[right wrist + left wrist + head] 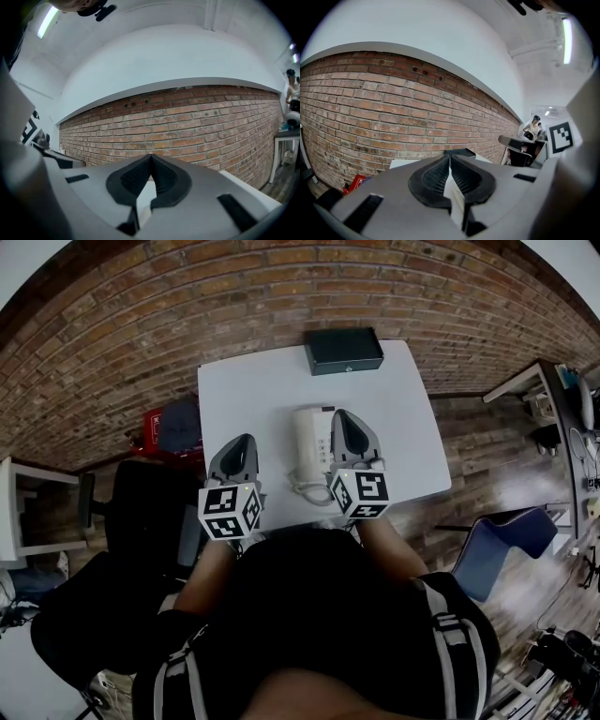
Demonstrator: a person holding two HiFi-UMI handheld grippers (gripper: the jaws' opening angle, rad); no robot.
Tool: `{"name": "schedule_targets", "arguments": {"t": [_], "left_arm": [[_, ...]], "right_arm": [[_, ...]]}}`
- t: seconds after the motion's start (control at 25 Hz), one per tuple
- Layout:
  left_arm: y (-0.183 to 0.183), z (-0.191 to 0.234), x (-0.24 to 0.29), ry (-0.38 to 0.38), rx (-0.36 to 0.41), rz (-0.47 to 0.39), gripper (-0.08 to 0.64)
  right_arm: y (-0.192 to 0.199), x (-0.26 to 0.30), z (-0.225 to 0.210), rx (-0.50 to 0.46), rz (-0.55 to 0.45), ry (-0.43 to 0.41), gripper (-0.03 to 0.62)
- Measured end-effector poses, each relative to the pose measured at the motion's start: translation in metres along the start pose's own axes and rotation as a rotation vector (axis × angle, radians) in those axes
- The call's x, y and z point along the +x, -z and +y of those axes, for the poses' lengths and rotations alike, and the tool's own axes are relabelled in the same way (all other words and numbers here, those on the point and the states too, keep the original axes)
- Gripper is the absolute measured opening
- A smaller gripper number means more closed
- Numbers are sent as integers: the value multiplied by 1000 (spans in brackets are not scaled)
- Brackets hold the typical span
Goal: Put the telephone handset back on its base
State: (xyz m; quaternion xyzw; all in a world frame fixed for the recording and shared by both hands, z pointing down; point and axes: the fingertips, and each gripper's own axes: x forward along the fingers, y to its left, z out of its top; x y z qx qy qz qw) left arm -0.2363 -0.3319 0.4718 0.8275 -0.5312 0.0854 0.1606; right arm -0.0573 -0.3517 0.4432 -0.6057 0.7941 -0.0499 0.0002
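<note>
The white telephone (312, 439) sits mid-bench, its handset (305, 437) seeming to lie along the left side of the base (324, 454). From the head view I cannot tell whether it is fully seated in the cradle. The coiled cord (306, 489) loops off the near end toward the person.

The right gripper (342, 414) hovers just beside the telephone's right edge, overlapping it in the head view, and is clenched with nothing between its jaws. The left gripper (246, 438) is a little apart to the left, also clenched and empty.

Likely risks:
- A clenched gripper coming down beside the light telephone could nudge it and slide it across the smooth bench (244, 395).
- If the handset has to be lifted, the cord could snag a jaw or drag the base along.
- A handset set down askew would rest on the cradle's rim instead of dropping in.
- A grip on the handset's rounded back could slip and let it twist.

The black box (344, 350) at the far edge is well apart from the telephone and unlikely to matter.

Count:
- telephone: one
- handset: one
- cord: one
- grippers: two
- black box: one
- bench: one
- red object (155, 423) on the floor, left of the bench: one
- blue chair (497, 545) to the right: one
</note>
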Motion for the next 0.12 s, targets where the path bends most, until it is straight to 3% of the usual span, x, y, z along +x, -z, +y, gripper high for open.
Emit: {"name": "schedule_targets", "arguments": {"t": [0.12], "left_arm": [[1, 0, -2, 0, 0, 0, 12]], "right_arm": [[1, -1, 1, 1, 3, -4, -2]]}}
